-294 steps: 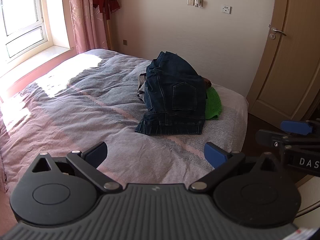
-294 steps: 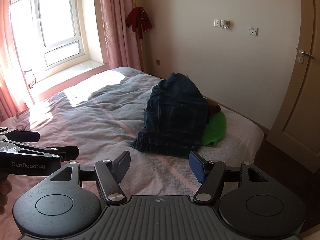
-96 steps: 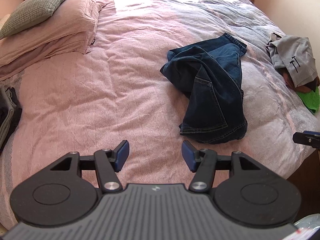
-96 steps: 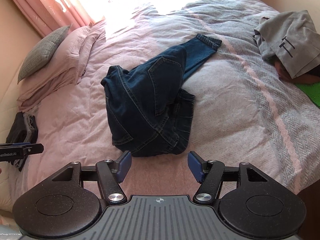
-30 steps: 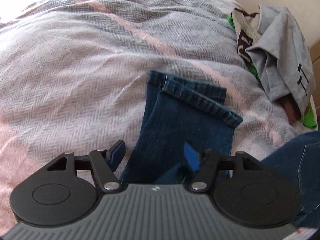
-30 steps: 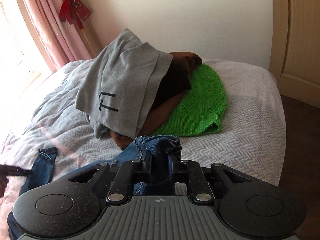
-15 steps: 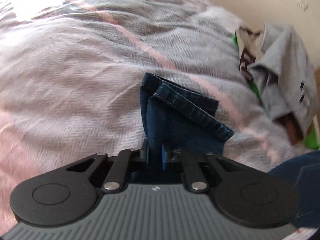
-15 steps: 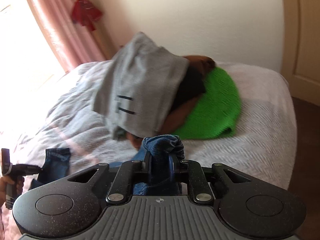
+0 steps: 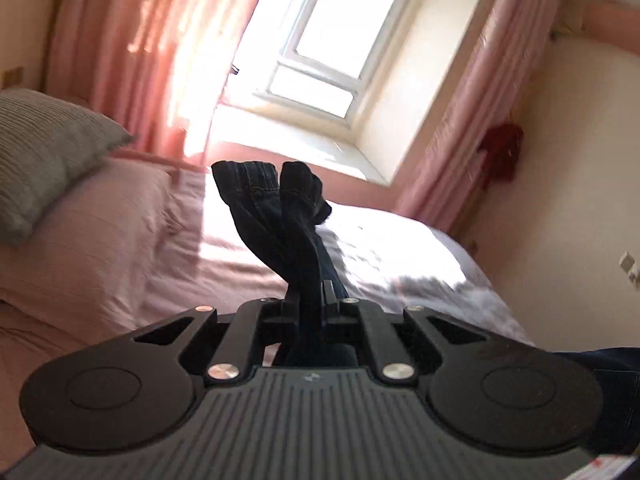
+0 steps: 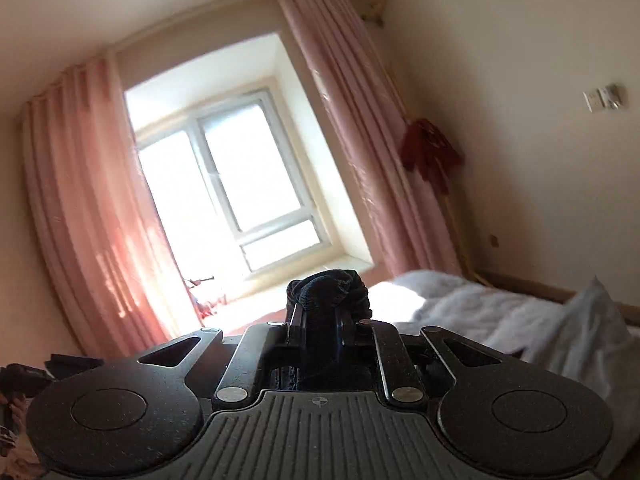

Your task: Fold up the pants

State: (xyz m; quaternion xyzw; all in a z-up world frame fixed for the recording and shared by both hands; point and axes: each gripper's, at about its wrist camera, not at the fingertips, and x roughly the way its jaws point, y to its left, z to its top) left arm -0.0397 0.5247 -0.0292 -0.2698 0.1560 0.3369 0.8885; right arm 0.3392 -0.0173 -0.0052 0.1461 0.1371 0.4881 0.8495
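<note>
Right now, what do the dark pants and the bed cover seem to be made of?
The pants look like dark blue denim: heavy, matte cloth with stitched seams along the bunched hem. The bed cover looks like soft woven pink fabric, perhaps cotton, matte and creased into wrinkles; blur and glare hide its weave.

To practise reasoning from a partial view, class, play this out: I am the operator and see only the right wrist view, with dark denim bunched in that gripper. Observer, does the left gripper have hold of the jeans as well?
Observer: Yes. The left gripper is shut on the jeans, and both leg hems stick out past it.
Operator: Does the cloth between the two grippers hang free?
Observer: I cannot tell. The left wrist view only shows more denim at its lower right edge.
Operator: What lies ahead of the left gripper?
Observer: A grey pillow on pink pillows at the head of the bed.
</note>
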